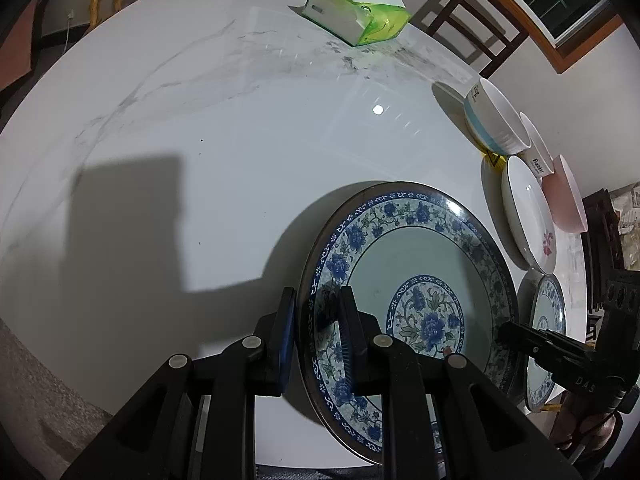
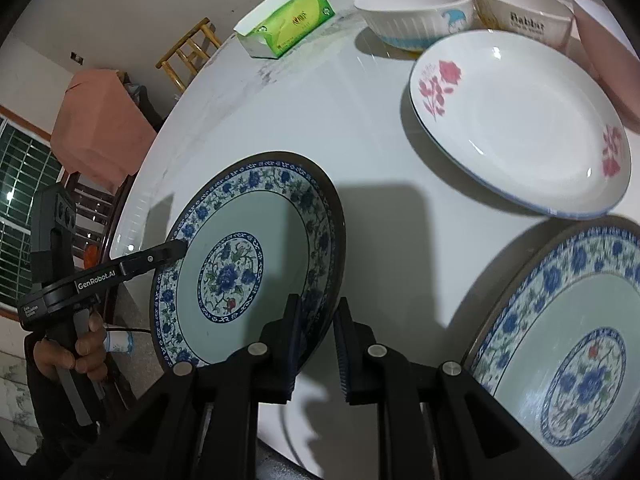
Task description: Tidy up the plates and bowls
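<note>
My left gripper (image 1: 318, 304) and my right gripper (image 2: 316, 312) are both shut on the rim of one blue floral plate (image 1: 404, 300), also in the right wrist view (image 2: 256, 256), from opposite sides. The left gripper shows in the right wrist view (image 2: 176, 249) at the plate's far rim; the right gripper shows in the left wrist view (image 1: 516, 334). The plate is tilted just above the white marble table (image 1: 220, 140). A second blue floral plate (image 2: 572, 344) lies to the right.
A white plate with pink flowers (image 2: 516, 120), a white-and-blue bowl (image 2: 416, 12), a "Rabbit" bowl (image 2: 524, 20) and a pink bowl (image 2: 608, 56) sit farther back. A green tissue pack (image 2: 286, 24) lies beyond them. Wooden chairs (image 1: 468, 24) surround the table.
</note>
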`<state>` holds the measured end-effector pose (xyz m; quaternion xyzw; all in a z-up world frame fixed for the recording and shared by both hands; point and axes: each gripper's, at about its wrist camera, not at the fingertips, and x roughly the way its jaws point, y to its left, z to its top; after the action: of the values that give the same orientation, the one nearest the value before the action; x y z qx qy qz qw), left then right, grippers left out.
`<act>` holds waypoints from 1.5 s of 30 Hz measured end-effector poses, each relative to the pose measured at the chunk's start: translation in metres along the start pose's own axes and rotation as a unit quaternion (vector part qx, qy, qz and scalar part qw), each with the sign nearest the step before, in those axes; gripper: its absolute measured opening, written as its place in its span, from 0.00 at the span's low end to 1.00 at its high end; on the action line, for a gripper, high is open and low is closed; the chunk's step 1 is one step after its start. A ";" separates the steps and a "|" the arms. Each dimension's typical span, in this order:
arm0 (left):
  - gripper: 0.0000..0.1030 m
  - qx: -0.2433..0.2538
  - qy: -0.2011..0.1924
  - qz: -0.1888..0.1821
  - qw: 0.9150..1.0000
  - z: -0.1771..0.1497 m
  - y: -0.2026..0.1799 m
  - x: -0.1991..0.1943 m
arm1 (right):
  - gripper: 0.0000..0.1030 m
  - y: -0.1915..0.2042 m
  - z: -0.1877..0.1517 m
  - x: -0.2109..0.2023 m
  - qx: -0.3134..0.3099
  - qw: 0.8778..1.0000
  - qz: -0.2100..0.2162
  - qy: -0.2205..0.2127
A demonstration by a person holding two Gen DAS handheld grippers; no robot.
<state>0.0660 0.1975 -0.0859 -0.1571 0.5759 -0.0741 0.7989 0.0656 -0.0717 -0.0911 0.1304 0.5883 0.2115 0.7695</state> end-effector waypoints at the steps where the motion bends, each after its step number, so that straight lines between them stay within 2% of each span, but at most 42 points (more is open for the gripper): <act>1: 0.16 0.004 0.000 0.001 1.000 0.000 0.000 0.000 | 0.16 -0.001 -0.001 0.001 0.002 1.000 -0.001 0.001; 18: 0.18 0.001 -0.004 -0.002 1.000 -0.007 0.001 0.001 | 0.18 -0.003 -0.006 0.007 0.004 1.000 -0.001 0.008; 22: 0.20 0.005 -0.009 0.007 1.000 -0.008 -0.001 0.000 | 0.19 0.004 -0.006 0.008 -0.010 1.000 -0.012 0.008; 26: 0.30 0.004 -0.022 0.016 1.000 -0.008 0.000 -0.006 | 0.19 0.008 -0.005 0.007 -0.021 0.999 -0.026 0.006; 27: 0.35 0.003 -0.025 0.019 0.999 -0.008 0.000 -0.007 | 0.19 0.011 -0.005 0.005 -0.027 0.999 -0.033 0.002; 31: 0.42 0.009 -0.044 0.047 0.998 -0.008 -0.002 -0.016 | 0.22 0.016 -0.005 -0.003 -0.047 0.998 -0.047 -0.016; 33: 0.50 0.014 -0.052 0.054 0.997 -0.009 -0.005 -0.020 | 0.23 0.020 -0.006 -0.010 -0.061 0.996 -0.059 -0.031; 40: 0.54 0.048 -0.097 0.084 0.991 -0.017 -0.035 -0.040 | 0.23 0.018 -0.011 -0.039 -0.084 0.989 -0.098 -0.069; 45: 0.57 0.079 -0.121 0.066 0.987 -0.027 -0.071 -0.050 | 0.23 -0.003 -0.023 -0.072 -0.090 0.983 -0.128 -0.099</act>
<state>0.0287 0.1414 -0.0246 -0.0626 0.4768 -0.0467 0.8756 0.0282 -0.1095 -0.0376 0.0043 0.4995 0.1494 0.8533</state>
